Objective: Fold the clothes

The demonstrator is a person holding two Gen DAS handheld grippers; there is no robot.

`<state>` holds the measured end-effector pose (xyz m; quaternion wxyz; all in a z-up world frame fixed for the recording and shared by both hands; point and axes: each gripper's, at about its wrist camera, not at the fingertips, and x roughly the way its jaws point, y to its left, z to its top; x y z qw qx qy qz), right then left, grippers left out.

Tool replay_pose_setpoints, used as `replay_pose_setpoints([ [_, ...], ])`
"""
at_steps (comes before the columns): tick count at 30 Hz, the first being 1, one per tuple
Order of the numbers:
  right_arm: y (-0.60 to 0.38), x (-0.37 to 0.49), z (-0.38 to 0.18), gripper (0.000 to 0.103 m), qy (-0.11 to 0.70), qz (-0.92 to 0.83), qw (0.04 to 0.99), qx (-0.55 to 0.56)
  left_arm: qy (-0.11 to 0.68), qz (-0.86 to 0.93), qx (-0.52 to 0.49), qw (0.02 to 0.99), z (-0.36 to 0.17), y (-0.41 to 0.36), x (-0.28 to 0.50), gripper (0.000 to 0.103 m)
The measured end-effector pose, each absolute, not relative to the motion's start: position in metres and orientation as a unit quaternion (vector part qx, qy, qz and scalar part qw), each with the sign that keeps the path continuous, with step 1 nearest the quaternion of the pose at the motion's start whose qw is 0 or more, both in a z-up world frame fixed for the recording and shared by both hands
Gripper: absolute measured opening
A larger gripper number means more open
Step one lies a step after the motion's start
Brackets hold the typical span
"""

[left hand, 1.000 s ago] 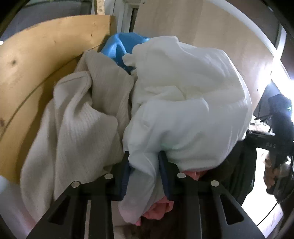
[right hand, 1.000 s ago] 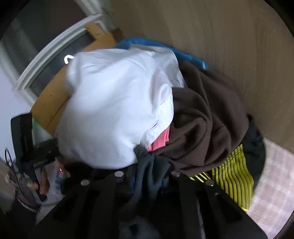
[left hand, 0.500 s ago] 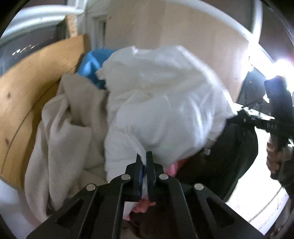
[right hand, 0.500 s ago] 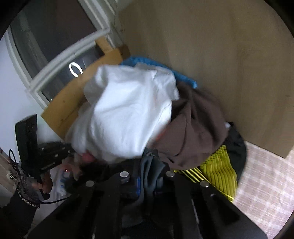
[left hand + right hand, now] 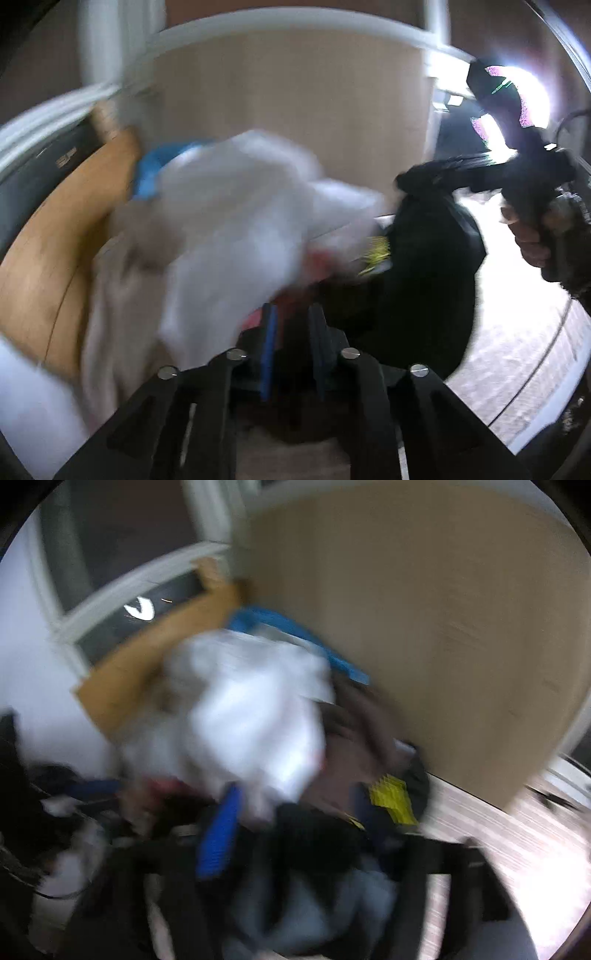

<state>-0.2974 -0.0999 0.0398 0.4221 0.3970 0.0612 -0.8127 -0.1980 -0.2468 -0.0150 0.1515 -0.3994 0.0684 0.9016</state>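
We see a heap of clothes lying in the corner between a yellow-brown wooden board (image 5: 55, 236) on the left and a pale beige panel (image 5: 288, 122) behind. On top lies one crumpled white cloth (image 5: 236, 236), with one cream knitted garment (image 5: 110, 295) beside it at the left, one blue piece (image 5: 155, 173) behind, a pink piece (image 5: 258, 314) under it and a yellow striped piece (image 5: 391, 797) at the right side.

The left gripper (image 5: 291, 350) has its blue pads a little apart and its jaws are opening; nothing is pressed between them. The right gripper (image 5: 291, 834) has its jaws opening wide, and a dark garment (image 5: 424, 280) hangs below it in the left view; because of blur, we cannot tell if the pads press it.

To the right of the heap the light patterned floor (image 5: 535, 354) is free.
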Motion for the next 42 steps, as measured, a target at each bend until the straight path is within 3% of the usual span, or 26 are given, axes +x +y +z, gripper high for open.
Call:
replay_pose_setpoints([
  [4,-0.192,-0.308,0.009,0.079,0.200,-0.815,0.394,0.376,0.019,0.899,-0.421,0.118,-0.037,-0.290,-0.203,0.018],
  [7,-0.222,-0.315,-0.016,0.074,0.243,-0.804,0.393,0.375,0.005,0.898,-0.425,0.110,-0.055,-0.302,-0.220,0.031],
  [8,-0.224,-0.316,-0.021,0.043,0.238,-0.796,0.409,0.379,0.007,0.898,-0.425,0.111,-0.059,-0.302,-0.225,0.039],
  [9,-0.226,-0.317,-0.025,0.025,0.232,-0.787,0.425,0.382,0.004,0.896,-0.427,0.121,-0.063,-0.300,-0.233,0.041],
  [10,-0.222,-0.320,-0.024,0.015,0.211,-0.782,0.436,0.392,-0.002,0.893,-0.430,0.134,-0.068,-0.298,-0.241,0.041],
  [11,-0.213,-0.324,-0.018,0.008,0.185,-0.785,0.442,0.393,-0.008,0.889,-0.433,0.147,-0.072,-0.295,-0.250,0.040],
  [13,-0.190,-0.330,-0.004,0.006,0.135,-0.794,0.449,0.388,-0.025,0.887,-0.433,0.160,-0.074,-0.293,-0.257,0.036],
  [14,-0.177,-0.333,0.005,0.005,0.113,-0.799,0.451,0.382,-0.028,0.889,-0.428,0.161,-0.069,-0.291,-0.256,0.029],
  [15,-0.163,-0.336,0.015,0.005,0.090,-0.803,0.455,0.375,-0.030,0.891,-0.422,0.165,-0.063,-0.289,-0.254,0.016],
  [17,-0.138,-0.339,0.034,0.004,0.057,-0.814,0.453,0.359,-0.046,0.896,-0.401,0.187,-0.043,-0.283,-0.244,0.006],
  [24,-0.037,-0.325,0.094,0.003,0.033,-0.866,0.404,0.293,-0.039,0.886,-0.355,0.296,0.022,-0.205,-0.224,0.005],
  [27,0.016,-0.325,0.103,0.004,0.028,-0.878,0.360,0.314,-0.028,0.865,-0.356,0.354,0.024,-0.157,-0.213,0.005],
  [31,0.019,-0.332,0.058,0.008,0.126,-0.860,0.302,0.392,0.009,0.836,-0.418,0.356,-0.014,-0.117,-0.211,0.010],
  [34,0.010,-0.329,0.033,0.015,0.189,-0.835,0.277,0.436,-0.001,0.829,-0.450,0.332,-0.020,-0.144,-0.199,0.010],
  [37,0.013,-0.316,0.061,0.036,0.177,-0.858,0.271,0.399,-0.006,0.863,-0.421,0.281,0.010,-0.206,-0.173,0.014],
  [39,0.009,-0.306,0.084,0.041,0.171,-0.874,0.269,0.366,-0.009,0.883,-0.402,0.242,0.028,-0.247,-0.160,0.031],
  [42,-0.012,-0.298,0.113,0.048,0.162,-0.885,0.288,0.329,-0.007,0.908,-0.385,0.164,0.042,-0.304,-0.170,0.036],
])
